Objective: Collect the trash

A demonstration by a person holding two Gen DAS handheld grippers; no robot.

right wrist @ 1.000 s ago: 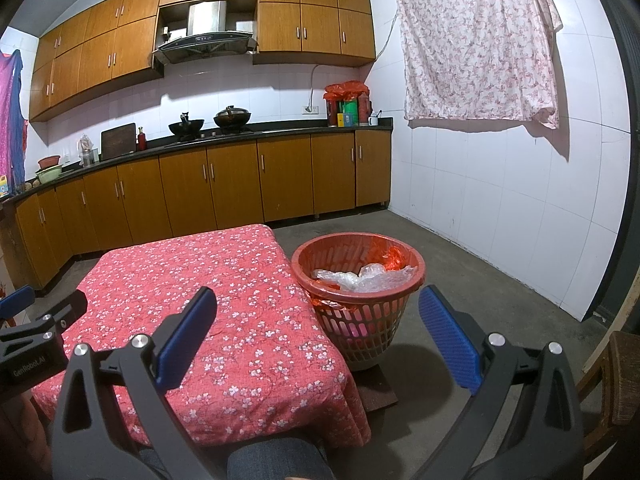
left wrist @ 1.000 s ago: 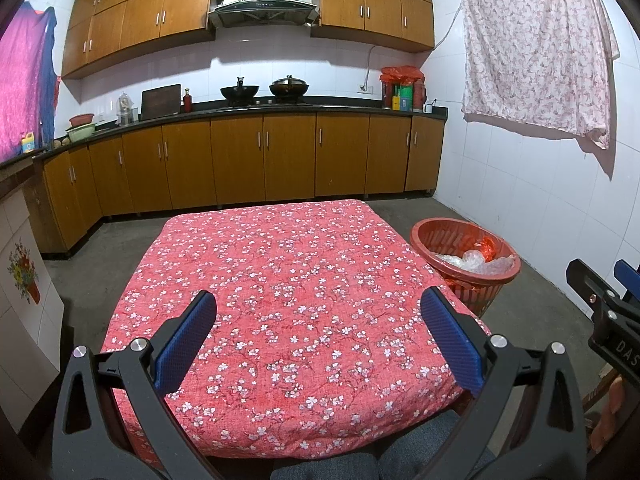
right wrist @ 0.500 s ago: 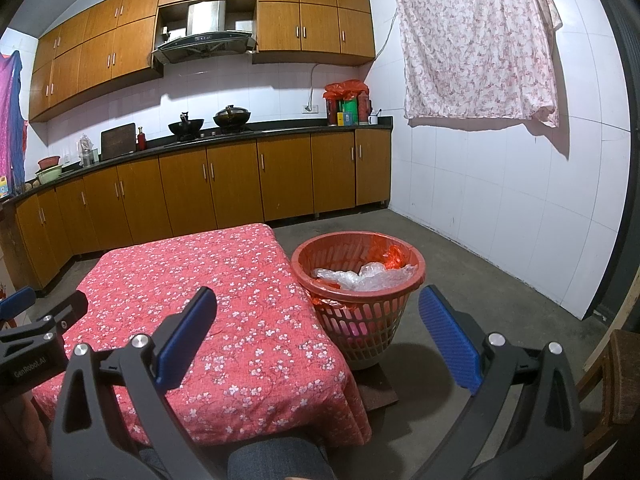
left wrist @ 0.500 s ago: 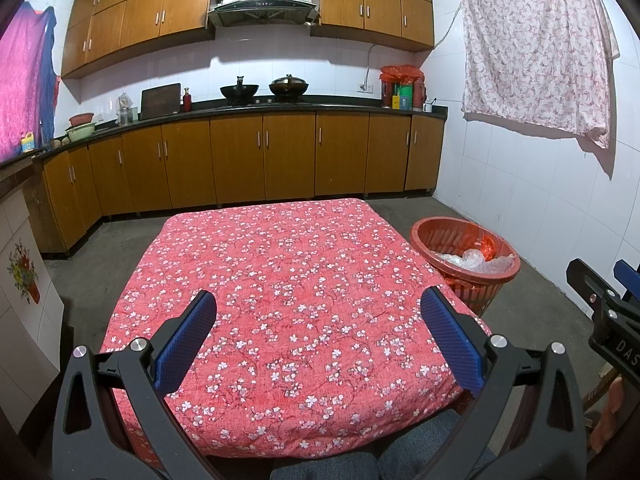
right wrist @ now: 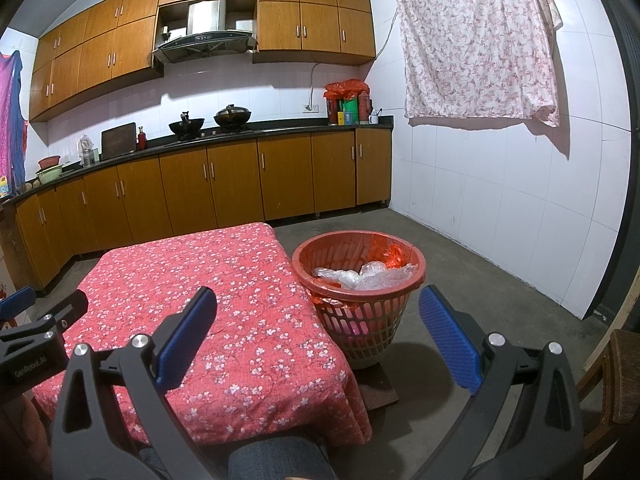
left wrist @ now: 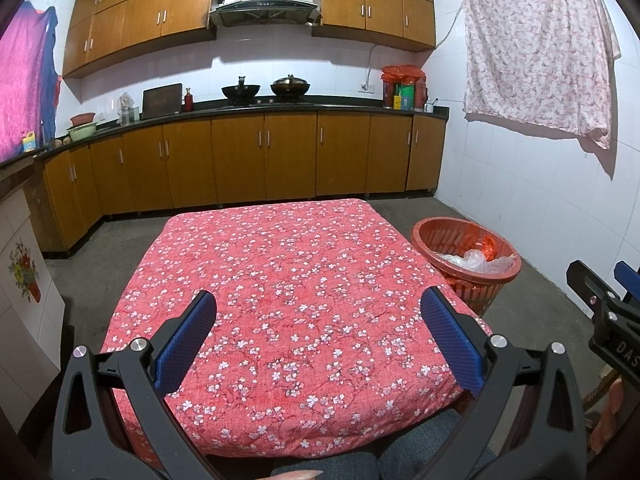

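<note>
A red plastic basket (right wrist: 360,312) lined with a red bag stands on the floor right of the table and holds crumpled clear plastic (right wrist: 362,274). In the left wrist view the same basket (left wrist: 468,276) sits past the table's right edge. The table carries a red floral cloth (left wrist: 280,280) with nothing lying on it. My left gripper (left wrist: 318,340) hovers open over the table's near edge, nothing between its blue pads. My right gripper (right wrist: 318,340) is open too, held above the table's right corner, short of the basket. Each gripper shows at the edge of the other's view.
Brown cabinets (left wrist: 240,160) and a dark counter with two woks (left wrist: 264,90) run along the far wall. A floral sheet (right wrist: 476,44) hangs on the white tiled right wall. A wooden chair (right wrist: 616,376) stands at the near right. The person's knees (right wrist: 276,460) are below the grippers.
</note>
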